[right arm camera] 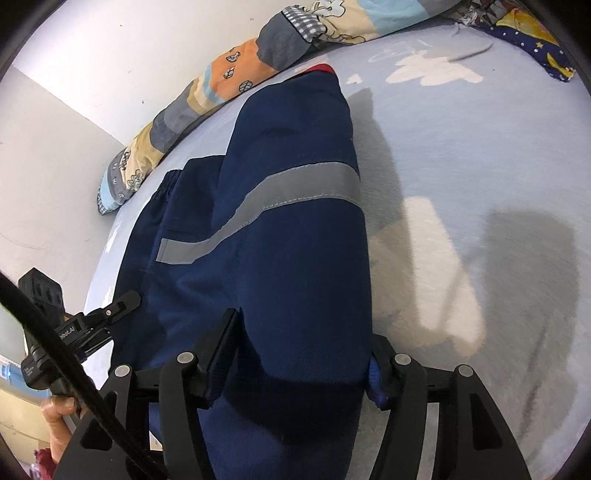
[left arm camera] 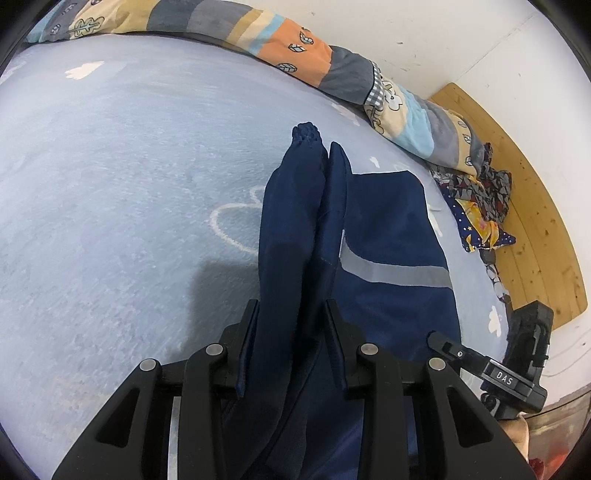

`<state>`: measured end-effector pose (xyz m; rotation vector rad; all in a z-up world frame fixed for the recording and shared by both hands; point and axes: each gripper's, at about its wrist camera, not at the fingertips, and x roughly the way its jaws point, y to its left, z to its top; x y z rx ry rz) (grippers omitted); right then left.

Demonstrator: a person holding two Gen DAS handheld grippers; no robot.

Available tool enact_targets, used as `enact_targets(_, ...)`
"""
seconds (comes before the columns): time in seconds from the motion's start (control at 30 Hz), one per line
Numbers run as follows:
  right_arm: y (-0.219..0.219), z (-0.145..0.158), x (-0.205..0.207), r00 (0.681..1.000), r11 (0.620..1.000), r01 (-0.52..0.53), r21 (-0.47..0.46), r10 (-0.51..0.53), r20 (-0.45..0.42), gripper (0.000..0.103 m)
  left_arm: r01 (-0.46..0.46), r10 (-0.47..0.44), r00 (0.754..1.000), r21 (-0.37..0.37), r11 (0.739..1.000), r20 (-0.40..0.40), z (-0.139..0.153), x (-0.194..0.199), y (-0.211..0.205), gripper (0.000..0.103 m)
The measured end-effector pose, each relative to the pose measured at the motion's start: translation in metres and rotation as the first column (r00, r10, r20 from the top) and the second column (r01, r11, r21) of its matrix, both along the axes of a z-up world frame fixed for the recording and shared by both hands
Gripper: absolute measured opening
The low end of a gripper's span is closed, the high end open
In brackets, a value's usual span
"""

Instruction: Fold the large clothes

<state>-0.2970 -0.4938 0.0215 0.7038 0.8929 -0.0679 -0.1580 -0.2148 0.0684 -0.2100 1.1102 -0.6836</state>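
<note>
A: Starting at the left, what is on the bed?

B: A pale blue sheet (left arm camera: 110, 166) with white cloud shapes covers it. Along the far edge lies a patchwork quilt (left arm camera: 295, 48) in orange, grey and cream, against a white wall (left arm camera: 424, 33).

A: And the left gripper (left arm camera: 290, 325)?

B: Its two black fingers are pinching a bunched fold of the navy jacket (left arm camera: 384, 229), and the cloth rises between them toward the far side, ending in a ribbed cuff.

A: Where is the rest of the jacket?

B: Spread on the sheet just right of that fold, with a grey reflective stripe (left arm camera: 399, 273) across it. From the right wrist view the jacket (right arm camera: 295, 229) lies in the middle of the bed, its stripe (right arm camera: 266, 199) running across sleeve and body.

A: The right gripper (right arm camera: 303, 350)?

B: Its fingers sit on either side of a thick roll of the navy cloth, gripping it.

A: Further right?

B: A heap of patterned clothes (left arm camera: 480, 206) lies at the bed's right edge, beside a wooden floor (left arm camera: 535, 221).
</note>
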Motion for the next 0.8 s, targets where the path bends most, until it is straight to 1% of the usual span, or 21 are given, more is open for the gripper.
enact_targets(0.07, 0.0, 0.003, -0.004, 1.0, 1.0, 0.01, -0.021, -0.011, -0.006, 0.065, -0.002, 0.001, 1.0, 0.016, 1.0, 0.01, 0.001, -0.003, 0.0, 0.033)
enact_targets(0.13, 0.001, 0.007, -0.009, 1.0, 0.999, 0.02, -0.049, -0.021, -0.012, 0.065, -0.005, 0.005, 1.0, 0.039, 0.999, 0.023, 0.002, -0.007, 0.001, 0.037)
enact_targets(0.23, 0.005, 0.017, -0.02, 0.999, 0.992, 0.031, -0.123, -0.034, -0.019, 0.065, -0.007, 0.004, 0.999, 0.078, 0.997, 0.04, 0.003, -0.011, 0.001, 0.045)
enact_targets(0.33, 0.008, 0.028, -0.033, 0.999, 0.985, 0.039, -0.169, -0.041, -0.008, 0.065, -0.008, 0.002, 0.999, 0.104, 0.995, 0.054, 0.003, -0.015, 0.004, 0.047)
enact_targets(0.43, 0.009, 0.039, -0.05, 0.998, 0.988, 0.051, -0.146, -0.046, 0.041, 0.065, -0.011, 0.001, 0.997, 0.127, 0.992, 0.074, 0.004, -0.019, 0.008, 0.049)
enact_targets(0.57, 0.017, 0.049, -0.066, 0.995, 0.989, 0.047, -0.14, -0.035, 0.091, 0.065, -0.014, 0.0, 0.996, 0.149, 0.989, 0.089, 0.003, -0.024, 0.014, 0.05)
enact_targets(0.7, 0.031, 0.054, -0.075, 0.994, 0.987, 0.027, -0.157, -0.011, 0.107, 0.065, -0.025, 0.012, 0.996, 0.154, 0.988, 0.086, 0.004, -0.028, 0.02, 0.051)
enact_targets(0.8, 0.044, 0.054, -0.083, 0.993, 0.986, 0.0, -0.167, 0.02, 0.115, 0.065, -0.033, 0.018, 0.995, 0.154, 0.987, 0.1, 0.007, -0.033, 0.024, 0.051)
